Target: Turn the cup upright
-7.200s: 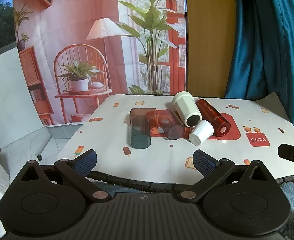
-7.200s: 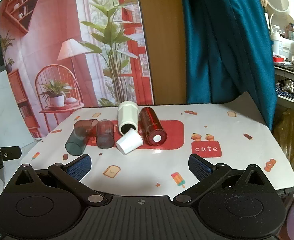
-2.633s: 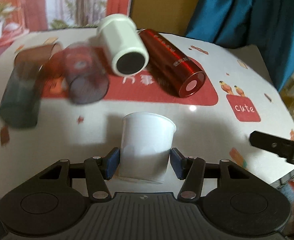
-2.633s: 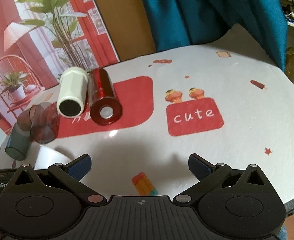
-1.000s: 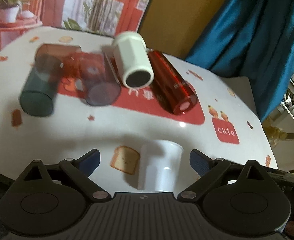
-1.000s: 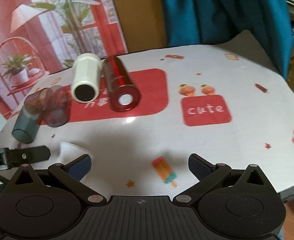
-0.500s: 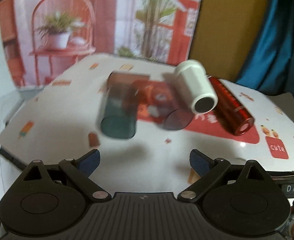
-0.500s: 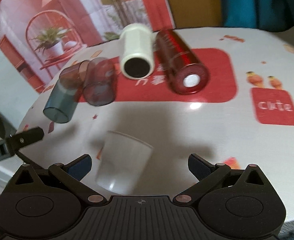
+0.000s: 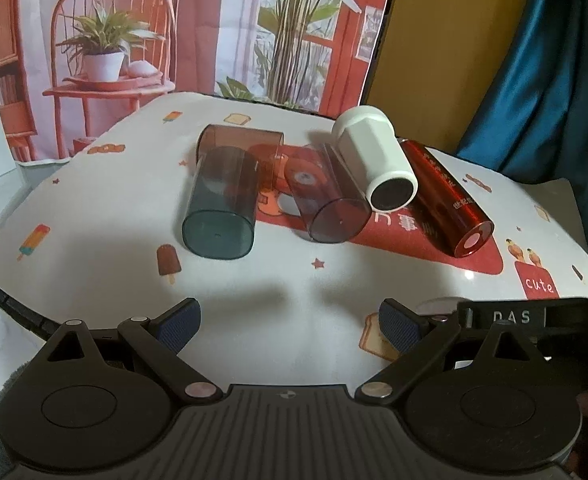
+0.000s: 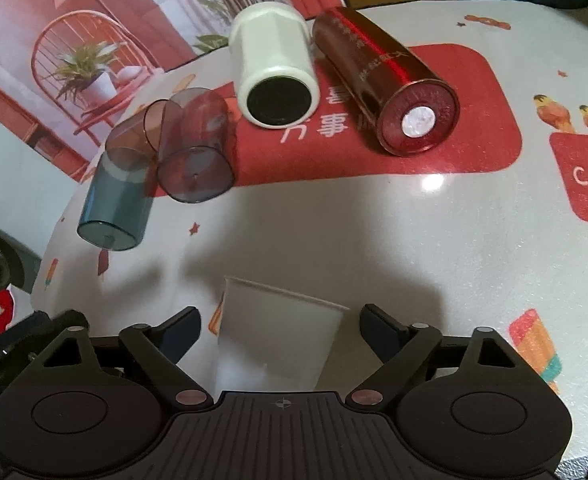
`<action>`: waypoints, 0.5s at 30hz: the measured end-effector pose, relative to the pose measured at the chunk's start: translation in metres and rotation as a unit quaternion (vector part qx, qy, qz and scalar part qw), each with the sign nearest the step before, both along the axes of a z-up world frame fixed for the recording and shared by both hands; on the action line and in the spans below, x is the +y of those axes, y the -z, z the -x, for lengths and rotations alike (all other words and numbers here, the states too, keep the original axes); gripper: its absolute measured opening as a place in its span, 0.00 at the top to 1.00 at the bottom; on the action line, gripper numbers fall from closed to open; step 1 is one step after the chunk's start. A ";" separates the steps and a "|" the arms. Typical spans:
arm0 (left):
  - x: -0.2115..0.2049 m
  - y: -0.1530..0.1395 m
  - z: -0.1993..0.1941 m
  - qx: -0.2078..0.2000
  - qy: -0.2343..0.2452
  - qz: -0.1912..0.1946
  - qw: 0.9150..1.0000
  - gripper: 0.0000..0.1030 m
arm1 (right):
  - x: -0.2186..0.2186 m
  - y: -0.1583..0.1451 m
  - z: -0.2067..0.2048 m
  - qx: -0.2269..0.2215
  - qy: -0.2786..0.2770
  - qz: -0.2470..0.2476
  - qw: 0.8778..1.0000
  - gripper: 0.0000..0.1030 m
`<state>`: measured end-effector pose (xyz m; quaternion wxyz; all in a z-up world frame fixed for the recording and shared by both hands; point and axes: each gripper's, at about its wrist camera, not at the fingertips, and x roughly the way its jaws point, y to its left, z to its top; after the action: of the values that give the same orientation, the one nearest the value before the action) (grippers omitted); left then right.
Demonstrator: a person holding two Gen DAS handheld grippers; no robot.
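**White paper cup stands upright between the open right fingers**

The white paper cup [image 10: 277, 336] stands mouth-up on the desk [image 10: 414, 232], near its front edge. It sits between the spread fingers of the right hand-held gripper [image 10: 279, 330], with a gap on each side, so neither pad touches it.

The left hand-held gripper [image 9: 289, 320] is also wide open, holding nothing, above bare patterned tablecloth. In the left wrist view the cup is mostly hidden behind the right tool's black bar.

Farther back four other vessels lie on their sides: a teal translucent plastic tumbler [image 9: 219, 208], a smoky purple translucent tumbler [image 9: 328, 200] beside it, a white faceted cylindrical cup with a dark base [image 9: 376, 168] and a glossy red metal flask [image 9: 448, 200]. The white cup and the red flask lie side by side over the red printed patch [image 10: 474, 128].
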<state>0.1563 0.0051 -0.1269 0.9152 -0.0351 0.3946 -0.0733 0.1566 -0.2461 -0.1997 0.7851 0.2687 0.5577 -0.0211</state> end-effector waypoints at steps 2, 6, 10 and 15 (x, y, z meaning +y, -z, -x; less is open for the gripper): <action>0.000 0.002 0.000 0.004 0.002 0.002 1.000 0.06 | 0.001 0.000 0.001 -0.001 -0.001 0.007 1.000 0.35; 0.001 0.003 -0.001 0.009 0.000 0.006 1.000 0.06 | 0.001 -0.005 0.010 -0.010 -0.003 0.015 1.000 0.39; 0.002 0.002 0.000 0.012 -0.003 0.011 1.000 0.06 | -0.005 -0.022 0.027 -0.047 -0.017 0.046 0.998 0.39; 0.001 0.005 0.001 0.019 -0.002 0.019 1.000 0.06 | -0.016 -0.041 0.042 -0.079 -0.022 0.138 0.987 0.40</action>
<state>0.1550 0.0064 -0.1315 0.9067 -0.0546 0.4108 -0.0786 0.1146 -0.2617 -0.1590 0.8566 0.1462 0.4913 -0.0591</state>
